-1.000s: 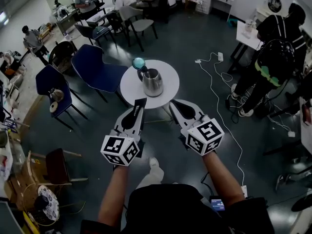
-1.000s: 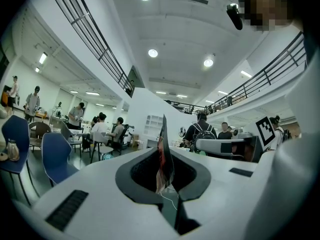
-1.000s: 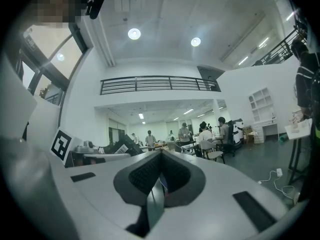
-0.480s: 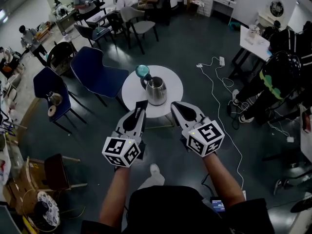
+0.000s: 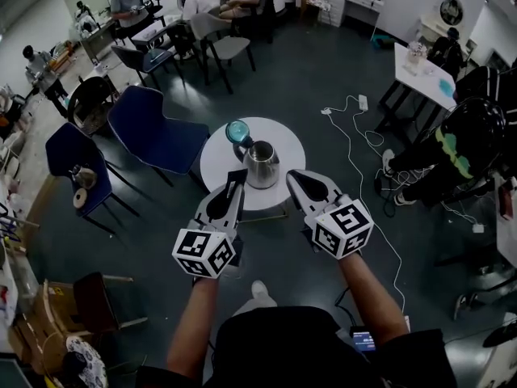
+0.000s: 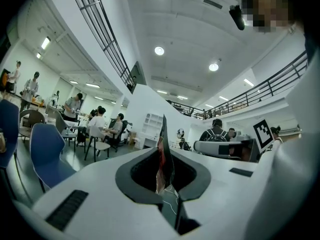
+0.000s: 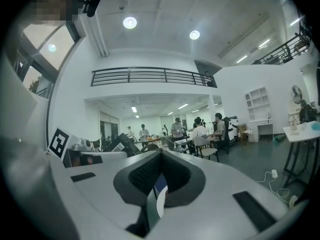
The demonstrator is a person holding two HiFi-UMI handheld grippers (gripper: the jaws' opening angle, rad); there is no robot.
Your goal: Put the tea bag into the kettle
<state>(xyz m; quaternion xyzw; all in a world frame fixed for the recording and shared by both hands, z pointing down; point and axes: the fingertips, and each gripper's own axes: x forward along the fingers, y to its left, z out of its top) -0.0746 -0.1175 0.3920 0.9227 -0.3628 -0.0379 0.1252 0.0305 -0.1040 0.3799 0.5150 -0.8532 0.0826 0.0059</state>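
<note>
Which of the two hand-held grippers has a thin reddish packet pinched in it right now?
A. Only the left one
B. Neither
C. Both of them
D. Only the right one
A: the left gripper view shows the left gripper shut on a thin reddish packet that stands upright between its jaws, while the right gripper has its jaws together with nothing held between them.
</note>
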